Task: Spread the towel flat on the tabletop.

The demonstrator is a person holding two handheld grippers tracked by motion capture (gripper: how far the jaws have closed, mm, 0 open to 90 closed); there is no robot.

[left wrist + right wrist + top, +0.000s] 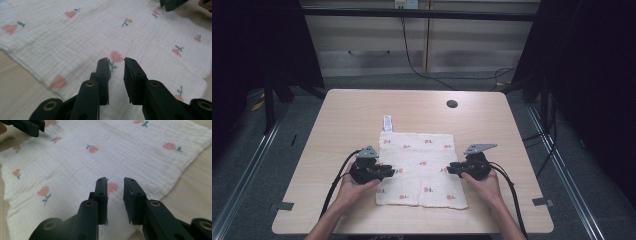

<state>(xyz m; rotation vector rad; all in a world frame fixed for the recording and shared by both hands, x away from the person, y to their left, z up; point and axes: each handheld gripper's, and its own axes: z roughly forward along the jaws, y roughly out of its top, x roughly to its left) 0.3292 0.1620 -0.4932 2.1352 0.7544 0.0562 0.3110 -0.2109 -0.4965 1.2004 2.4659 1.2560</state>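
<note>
on the table (pixel 342 110), the cloth (pixel 419 167) (tulip-printed) lies under both grippers' released fingers (pixel 103 75).

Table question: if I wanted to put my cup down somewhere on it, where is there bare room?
The table is bare along its far side, from the cloth to the back edge, apart from a small round hole and a white tag. Bare strips also run down both side edges. The near middle is crowded: the left tool and right tool sit over the cloth's sides.
</note>
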